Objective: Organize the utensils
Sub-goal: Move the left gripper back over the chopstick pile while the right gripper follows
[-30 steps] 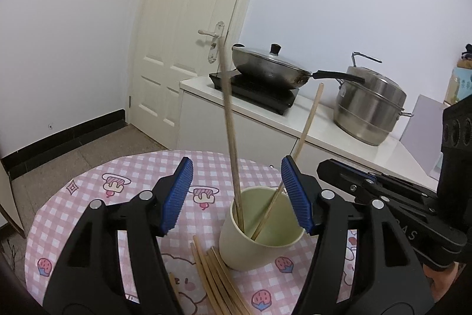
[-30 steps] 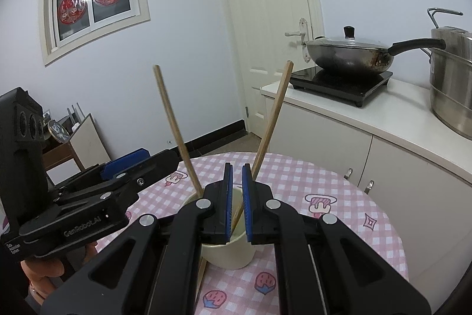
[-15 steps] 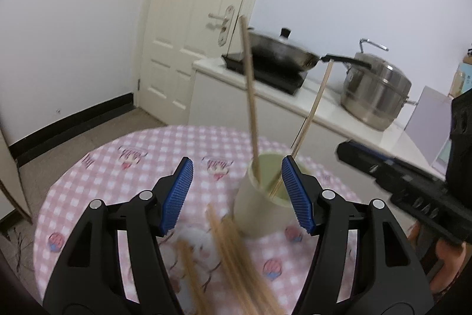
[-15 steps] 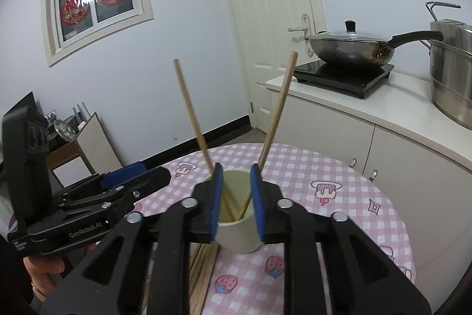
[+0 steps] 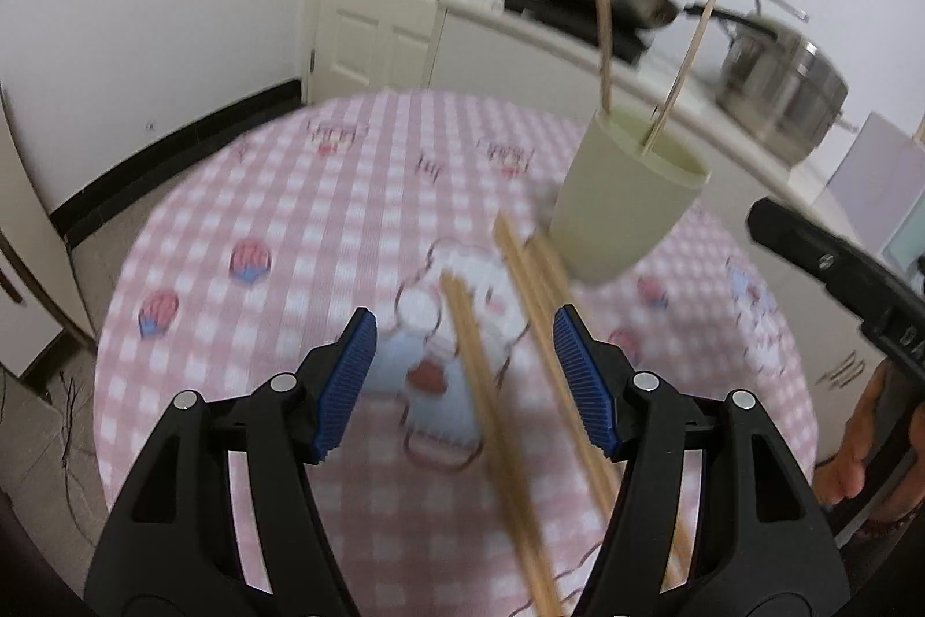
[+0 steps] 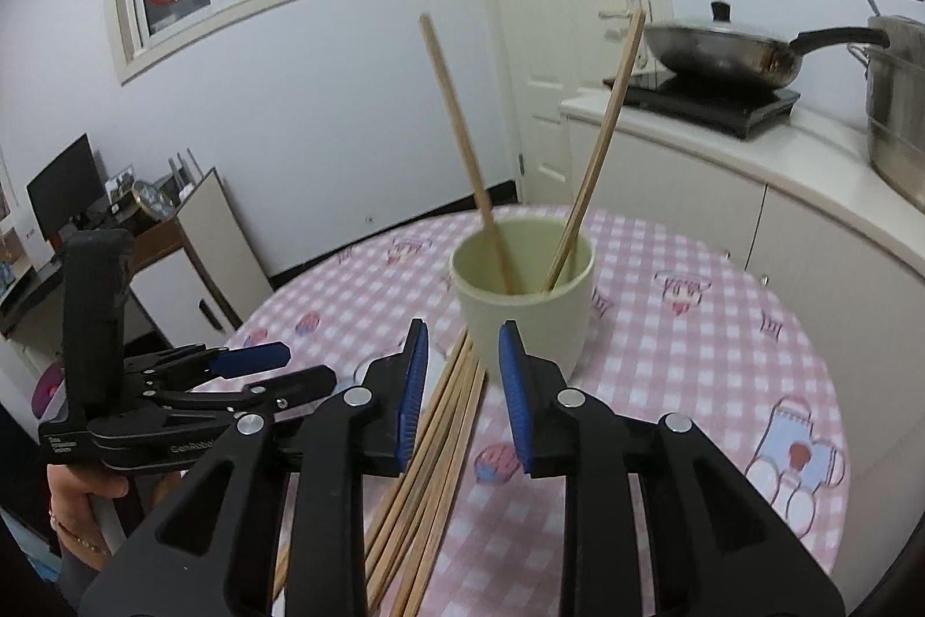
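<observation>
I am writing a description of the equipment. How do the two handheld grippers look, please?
Both are black plastic. The left gripper and the right gripper each have two angular fingers with silver screw heads and ribbed blue pads. Seen from the right wrist, the left gripper carries small white lettering on its side and an upright black block at its rear. No cables show.

obstacles: cup [image 6: 523, 296], loose chopsticks [image 6: 439, 449] | free: tablecloth [image 5: 277, 224] left of cup

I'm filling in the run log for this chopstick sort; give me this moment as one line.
cup: two chopsticks in | loose chopsticks: on table by cup | left gripper: open above them | right gripper: open, empty
</observation>
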A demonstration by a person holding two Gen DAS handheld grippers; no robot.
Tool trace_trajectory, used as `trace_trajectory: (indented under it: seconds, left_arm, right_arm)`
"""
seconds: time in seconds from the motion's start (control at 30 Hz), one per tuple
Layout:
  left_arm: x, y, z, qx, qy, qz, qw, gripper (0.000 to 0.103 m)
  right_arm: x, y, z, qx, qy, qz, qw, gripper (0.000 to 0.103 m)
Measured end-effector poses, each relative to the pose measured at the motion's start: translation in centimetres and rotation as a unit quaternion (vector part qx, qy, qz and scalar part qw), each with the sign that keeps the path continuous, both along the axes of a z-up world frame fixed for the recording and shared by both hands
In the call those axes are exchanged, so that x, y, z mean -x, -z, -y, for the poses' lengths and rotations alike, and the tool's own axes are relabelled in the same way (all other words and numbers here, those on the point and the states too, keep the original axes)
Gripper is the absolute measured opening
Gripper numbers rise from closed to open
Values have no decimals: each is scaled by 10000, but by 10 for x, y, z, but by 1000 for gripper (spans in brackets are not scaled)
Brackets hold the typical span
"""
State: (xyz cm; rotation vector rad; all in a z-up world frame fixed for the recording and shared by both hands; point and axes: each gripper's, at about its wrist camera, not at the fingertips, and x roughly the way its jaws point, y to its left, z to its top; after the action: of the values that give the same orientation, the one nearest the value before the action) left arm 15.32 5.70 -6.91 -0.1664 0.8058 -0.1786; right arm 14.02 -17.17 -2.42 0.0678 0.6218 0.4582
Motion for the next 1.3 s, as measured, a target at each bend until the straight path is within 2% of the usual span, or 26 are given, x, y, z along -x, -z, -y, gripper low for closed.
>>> trace_trajectory:
  seconds: [0.17,0.27,0.63,0.8,1.1,1.3]
  left_arm:
    - [3,26,-2,-56,19,-451,9990,64]
    - [7,33,-3,-119,31,-556,9984,64]
    - [18,33,4,-692,25,-577,9959,64]
    - [23,31,8,-851,32,-596,9946,65]
    - [28,29,13,-1043,-10,-693,9921,66]
    - [31,26,19,-1333,-55,-663,9888,68]
  right_arm:
    - [6,14,-6,87,-93,-216,9997,25]
    - [7,21,-10,136,-152,-337,9992,29]
    - [11,33,-13,168,-243,-552,9980,34]
    - [12,38,-10,110,-274,-654,9974,42]
    - [13,39,-6,19,-308,-680,9972,45]
    - [14,41,-5,-35,-388,-721,9966,48]
